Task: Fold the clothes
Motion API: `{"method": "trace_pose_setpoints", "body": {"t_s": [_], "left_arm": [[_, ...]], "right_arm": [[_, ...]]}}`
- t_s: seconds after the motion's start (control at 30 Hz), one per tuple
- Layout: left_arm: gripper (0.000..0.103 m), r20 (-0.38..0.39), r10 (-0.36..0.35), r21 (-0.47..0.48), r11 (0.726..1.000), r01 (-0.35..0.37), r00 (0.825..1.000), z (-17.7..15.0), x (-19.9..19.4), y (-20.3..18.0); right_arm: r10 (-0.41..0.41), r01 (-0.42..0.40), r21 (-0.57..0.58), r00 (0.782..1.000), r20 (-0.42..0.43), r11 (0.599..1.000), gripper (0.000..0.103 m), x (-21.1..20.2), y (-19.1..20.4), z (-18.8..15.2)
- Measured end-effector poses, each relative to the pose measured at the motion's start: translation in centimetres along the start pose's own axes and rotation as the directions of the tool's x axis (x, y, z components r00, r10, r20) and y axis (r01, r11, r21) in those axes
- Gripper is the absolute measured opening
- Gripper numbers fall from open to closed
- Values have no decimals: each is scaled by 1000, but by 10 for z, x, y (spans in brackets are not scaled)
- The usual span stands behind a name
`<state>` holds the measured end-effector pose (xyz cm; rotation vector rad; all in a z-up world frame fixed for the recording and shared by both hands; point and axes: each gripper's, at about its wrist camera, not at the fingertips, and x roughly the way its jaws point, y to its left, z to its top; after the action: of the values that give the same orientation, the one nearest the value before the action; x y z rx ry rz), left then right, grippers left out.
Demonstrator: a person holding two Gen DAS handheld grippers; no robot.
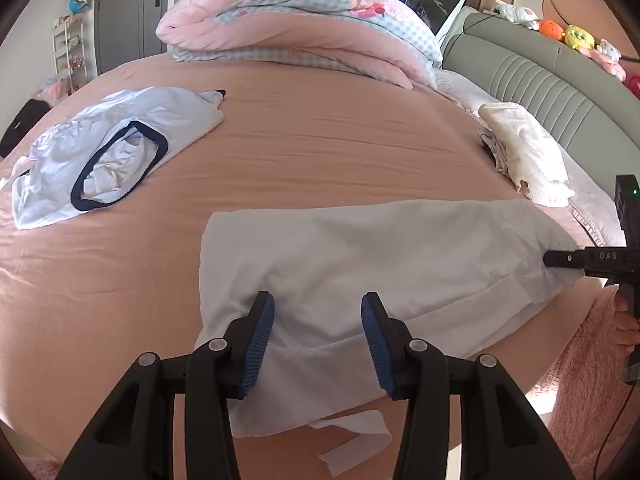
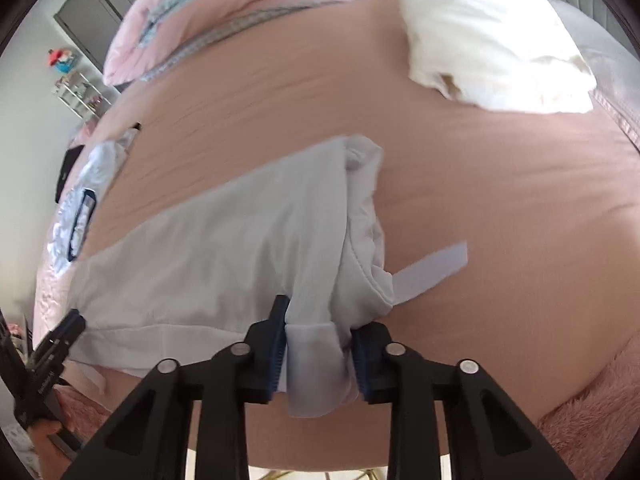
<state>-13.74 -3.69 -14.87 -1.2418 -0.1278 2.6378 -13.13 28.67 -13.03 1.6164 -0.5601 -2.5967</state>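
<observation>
Pale blue cotton, a crumpled navy-trimmed top (image 1: 108, 152), lies at the left of the salmon-pink bed sheet (image 1: 320, 136). Near the bed's front edge a flat white folded garment (image 1: 360, 256) spreads; the left claw (image 1: 318, 340) hovers over its near hem, fingers apart. At the right end, the right claw (image 2: 320, 354) is clamped on a bunched fold of it.

Three garments (image 1: 360, 264), one quilt (image 1: 296, 28), two claws (image 1: 318, 344).
</observation>
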Motion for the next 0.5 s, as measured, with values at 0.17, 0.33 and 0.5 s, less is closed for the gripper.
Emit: {"method": "trace_pose_setpoints", "body": {"t_s": [0.17, 0.33, 0.5], "left_arm": [[42, 22, -58, -56, 997, 59, 998, 0, -6, 9], [42, 103, -234, -97, 965, 243, 967, 6, -17, 9], [42, 59, -384, -183, 903, 389, 921, 6, 3, 11]], "right_arm": [[47, -27, -180, 993, 112, 983, 24, -24, 54, 11], [71, -13, -459, 992, 108, 888, 24, -25, 122, -8], [97, -119, -546, 993, -68, 829, 29, 5, 145, -46]]}}
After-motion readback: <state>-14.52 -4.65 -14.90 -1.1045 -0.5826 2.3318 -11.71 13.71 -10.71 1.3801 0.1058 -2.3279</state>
